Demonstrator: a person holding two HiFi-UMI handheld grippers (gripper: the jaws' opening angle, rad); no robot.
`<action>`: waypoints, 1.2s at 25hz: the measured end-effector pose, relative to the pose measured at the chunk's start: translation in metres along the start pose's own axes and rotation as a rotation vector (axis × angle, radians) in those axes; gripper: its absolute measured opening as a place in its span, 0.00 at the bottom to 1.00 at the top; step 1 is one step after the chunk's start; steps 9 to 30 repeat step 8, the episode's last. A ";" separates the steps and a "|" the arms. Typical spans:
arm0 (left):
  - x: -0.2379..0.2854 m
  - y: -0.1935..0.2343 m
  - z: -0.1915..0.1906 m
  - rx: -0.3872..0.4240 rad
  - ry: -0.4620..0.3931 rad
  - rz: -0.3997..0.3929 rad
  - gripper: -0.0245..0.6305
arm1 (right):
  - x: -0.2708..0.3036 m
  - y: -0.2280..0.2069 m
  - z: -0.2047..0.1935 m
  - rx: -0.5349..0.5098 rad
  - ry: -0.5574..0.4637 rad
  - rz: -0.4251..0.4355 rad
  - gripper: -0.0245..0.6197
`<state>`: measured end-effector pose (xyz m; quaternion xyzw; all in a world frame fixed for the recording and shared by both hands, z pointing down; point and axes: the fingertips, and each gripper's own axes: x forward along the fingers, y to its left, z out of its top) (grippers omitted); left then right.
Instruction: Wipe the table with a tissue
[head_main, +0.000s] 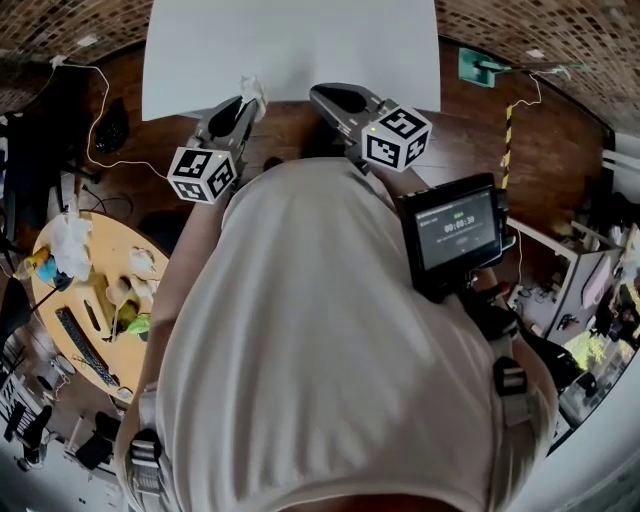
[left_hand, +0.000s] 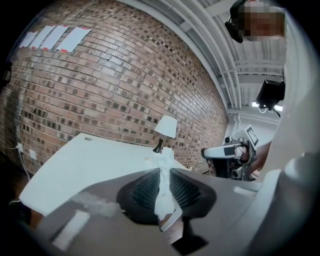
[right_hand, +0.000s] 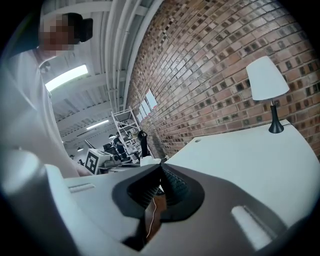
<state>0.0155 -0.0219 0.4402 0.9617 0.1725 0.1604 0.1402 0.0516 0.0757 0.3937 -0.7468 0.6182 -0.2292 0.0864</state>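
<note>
Pinching crumpled white tissue (left_hand: 164, 192), left gripper (left_hand: 163, 169)

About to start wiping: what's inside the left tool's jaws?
A white tissue, pinched between the left tool's pads, tip poking out ahead. How far it runs back is covered.

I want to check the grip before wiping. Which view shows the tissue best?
The left gripper view: the tissue fills the middle, pinched in the left tongs. In the head view the tissue is a small white tuft at the tongs' tip; the right gripper view doesn't show it clearly.
</note>
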 end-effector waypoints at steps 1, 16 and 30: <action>-0.005 0.001 -0.001 -0.007 -0.005 0.010 0.13 | 0.001 0.003 -0.001 0.002 0.000 0.003 0.05; -0.025 0.012 -0.007 -0.043 -0.019 0.068 0.13 | 0.006 0.007 0.005 0.010 -0.003 0.019 0.05; -0.025 0.012 -0.007 -0.043 -0.019 0.068 0.13 | 0.006 0.007 0.005 0.010 -0.003 0.019 0.05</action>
